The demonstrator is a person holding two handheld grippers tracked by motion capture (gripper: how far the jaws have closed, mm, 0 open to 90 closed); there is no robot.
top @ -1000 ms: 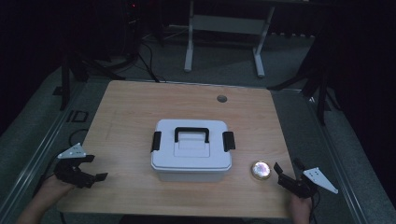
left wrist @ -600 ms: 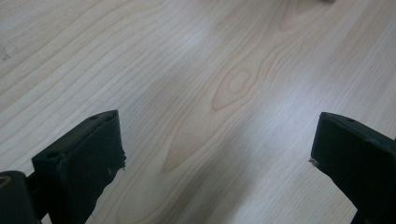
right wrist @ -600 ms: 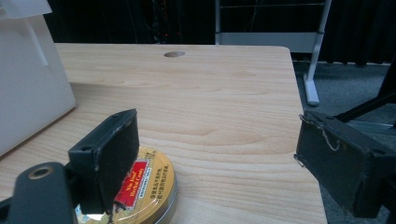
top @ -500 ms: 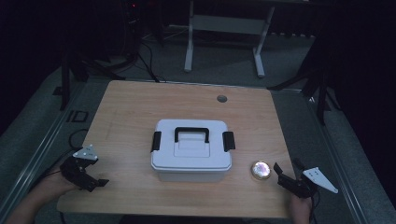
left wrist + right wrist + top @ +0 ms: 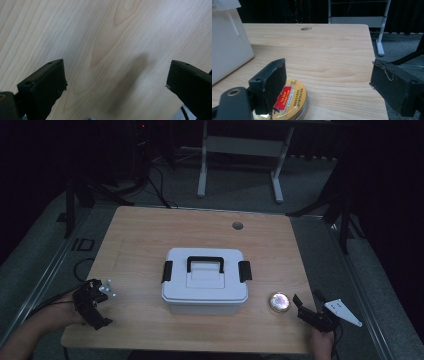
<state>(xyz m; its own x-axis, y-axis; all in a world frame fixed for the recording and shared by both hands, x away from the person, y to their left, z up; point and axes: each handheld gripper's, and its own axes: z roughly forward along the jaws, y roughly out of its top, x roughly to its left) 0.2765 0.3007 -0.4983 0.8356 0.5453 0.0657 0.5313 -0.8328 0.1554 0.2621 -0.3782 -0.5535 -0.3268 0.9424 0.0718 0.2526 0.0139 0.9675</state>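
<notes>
One white box, one round gold tin and one wooden table.

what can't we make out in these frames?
- Contents of the white box: lid shut in the high view.
- Print on the round gold tin: the right gripper finger covers part in the right gripper view; the bottom edge cuts off the rest.
- The tin in the high view: glare, too small to read.
- Left gripper: the left gripper view shows bare table, no target.
</notes>
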